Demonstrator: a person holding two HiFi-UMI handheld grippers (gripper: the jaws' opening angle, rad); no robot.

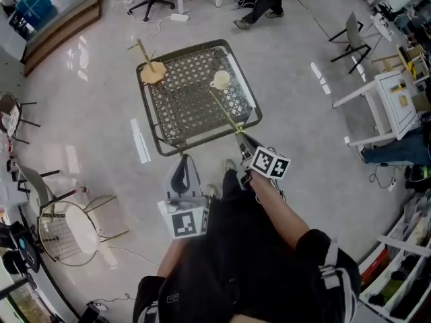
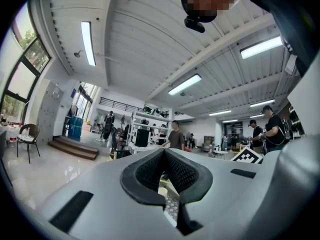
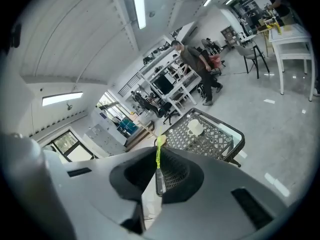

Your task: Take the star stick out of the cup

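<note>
Head view, left to right. On the left corner of the lattice bench (image 1: 185,110) stands a wooden disc (image 1: 152,72) with a thin rod rising from it at a tilt.

My left claw (image 1: 183,159) hangs off the bench's near edge, over the floor, with its marker cube (image 1: 185,222) close to my body. In the left gripper view my left claw (image 2: 164,153) has its tips together with nothing between them. Part of the bench top shows through the loop of its pads.

The cup (image 1: 220,80) stands upright on the far right part of the bench, white and alone. The star stick (image 1: 225,112) is out of the cup. It runs aslant across the lattice, its far end just beside the cup and its near end at the bench's right corner.

My right claw (image 1: 242,138) holds that near end, with its marker cube (image 1: 271,163) just behind. In the right gripper view my right claw (image 3: 158,153) is closed narrow on the star stick (image 3: 159,148), and a yellow-green length stands pinched between the pads. There the cup (image 3: 194,127) sits on the bench, well apart from the grip.
</note>
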